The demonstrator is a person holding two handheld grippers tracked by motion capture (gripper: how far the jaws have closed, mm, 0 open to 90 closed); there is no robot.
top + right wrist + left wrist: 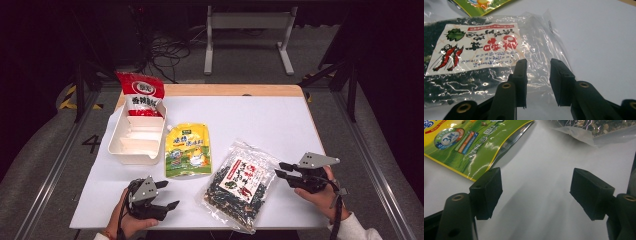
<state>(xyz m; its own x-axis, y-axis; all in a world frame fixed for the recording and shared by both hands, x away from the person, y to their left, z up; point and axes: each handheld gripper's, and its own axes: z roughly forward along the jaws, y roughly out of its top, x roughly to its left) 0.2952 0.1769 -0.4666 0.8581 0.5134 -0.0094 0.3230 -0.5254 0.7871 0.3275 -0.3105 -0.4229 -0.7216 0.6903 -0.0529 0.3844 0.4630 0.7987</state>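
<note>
A clear bag of dark dried seaweed (240, 184) with a white and red label lies at the front middle of the white table. My right gripper (278, 169) is just right of it, low over the table. In the right gripper view the jaws of this gripper (538, 72) stand a little apart over the bag's clear right edge (541, 50), with no pad pressing on it. My left gripper (169, 194) rests at the front left, open wide; between its jaws (536, 192) there is bare table. A yellow-green pouch (188, 150) lies flat just beyond it, its corner (466, 142) close to the left pad.
A white divided tray (120, 145) stands at the left, with a red and white bag (141, 95) leaning at its far end. The white mat (260, 120) covers a wooden table; its far right part is bare. Table legs and cables stand on the floor beyond.
</note>
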